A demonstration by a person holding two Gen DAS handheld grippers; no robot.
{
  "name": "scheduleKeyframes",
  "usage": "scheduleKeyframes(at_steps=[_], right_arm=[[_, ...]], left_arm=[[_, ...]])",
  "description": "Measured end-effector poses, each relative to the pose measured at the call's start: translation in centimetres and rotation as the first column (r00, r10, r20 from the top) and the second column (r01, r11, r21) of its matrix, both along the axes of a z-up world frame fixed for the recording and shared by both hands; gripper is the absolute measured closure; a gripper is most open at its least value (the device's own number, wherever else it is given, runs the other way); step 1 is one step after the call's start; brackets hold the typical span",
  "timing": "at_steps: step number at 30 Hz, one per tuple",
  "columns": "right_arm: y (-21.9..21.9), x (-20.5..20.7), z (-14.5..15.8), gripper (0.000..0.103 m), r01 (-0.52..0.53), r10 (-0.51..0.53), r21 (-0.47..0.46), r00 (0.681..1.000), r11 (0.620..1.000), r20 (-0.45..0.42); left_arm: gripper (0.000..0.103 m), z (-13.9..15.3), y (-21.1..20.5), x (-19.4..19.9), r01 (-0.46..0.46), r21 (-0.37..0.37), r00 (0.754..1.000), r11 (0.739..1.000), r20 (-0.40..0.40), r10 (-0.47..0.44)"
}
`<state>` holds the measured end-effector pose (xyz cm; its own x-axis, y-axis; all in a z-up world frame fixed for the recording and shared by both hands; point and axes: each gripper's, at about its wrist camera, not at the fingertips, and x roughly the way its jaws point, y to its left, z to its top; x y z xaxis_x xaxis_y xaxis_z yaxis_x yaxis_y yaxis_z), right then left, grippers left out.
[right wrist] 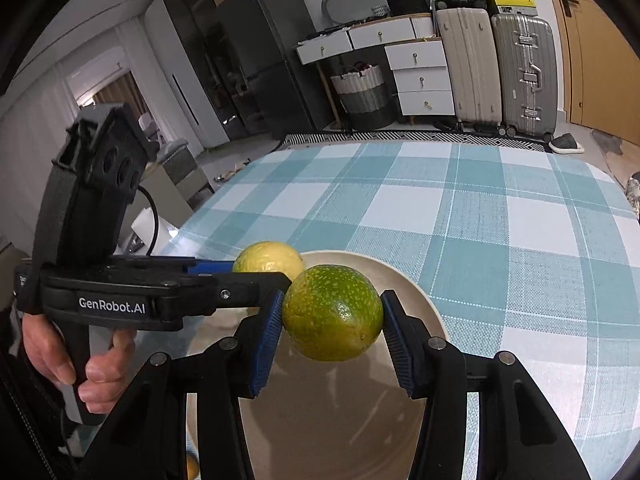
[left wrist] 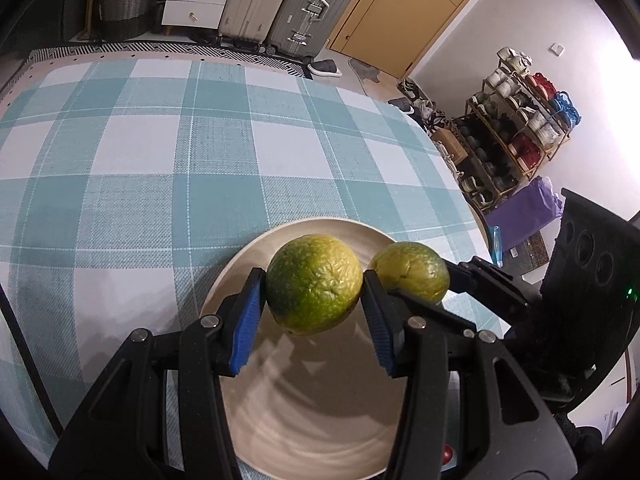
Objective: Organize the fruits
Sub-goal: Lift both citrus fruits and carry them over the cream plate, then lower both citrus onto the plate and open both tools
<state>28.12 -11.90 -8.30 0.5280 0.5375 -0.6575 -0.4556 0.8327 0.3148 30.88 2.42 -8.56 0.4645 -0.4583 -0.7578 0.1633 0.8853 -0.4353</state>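
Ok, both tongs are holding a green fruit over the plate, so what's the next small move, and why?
Probably lower both until the fruits touch the plate, then open. The left tongs grip one green fruit and the right tongs the other, both apparently hanging just above it.

Premises: a lived-in home, a combined dining and storage room. Ahead of the jaws lies a table under a checked cloth (left wrist: 160,152). Beyond it stand suitcases (right wrist: 520,72), white drawers (right wrist: 420,76), a woven basket (right wrist: 362,94) and a fridge (right wrist: 260,52). Right of the left jaws: a wooden door (left wrist: 404,12) and shoe rack (left wrist: 516,136).
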Motion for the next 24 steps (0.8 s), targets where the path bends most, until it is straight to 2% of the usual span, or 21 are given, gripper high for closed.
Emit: scheduleKeyframes(at_steps=[10, 13, 15, 19, 21, 24], right_arm=[[0.5, 0.8, -0.9, 0.052, 0.027, -0.027, -0.030, 1.000, 0.999, 0.003], [0.3, 0.5, -0.4, 0.050, 0.030, -0.030, -0.016, 0.999, 0.999, 0.027], [0.0, 0.1, 0.1, 0.038, 0.049, -0.049, -0.012, 0.998, 0.999, 0.050], [-1.0, -0.8, 1.0, 0.032, 0.073, -0.074, 0.026, 0.996, 0.997, 0.057], [-1.6, -1.5, 1.4, 0.023, 0.088, -0.090, 0.035, 0.994, 0.996, 0.056], [-2.3, -3.1, 2.4, 0.019, 0.097, -0.101, 0.051, 0.991, 0.994, 0.082]], left_arm=[[0.057, -1.3, 0.2, 1.3, -0.048, -0.033, 0.998, 0.998, -0.036, 0.047], [0.050, -0.8, 0.2, 1.0, -0.050, -0.032, 0.998, 0.998, -0.028, 0.049], [0.050, -0.2, 0.3, 0.6, -0.049, -0.044, 0.999, 0.998, -0.018, 0.048], [0.047, 1.1, 0.8, -0.6, -0.065, -0.033, 0.998, 0.997, 0.006, 0.066], [0.046, 2.0, 1.1, -1.6, -0.074, -0.028, 0.997, 0.997, 0.023, 0.074], [0.041, 3.2, 1.4, -3.6, -0.087, 0.000, 0.995, 0.996, 0.056, 0.087]])
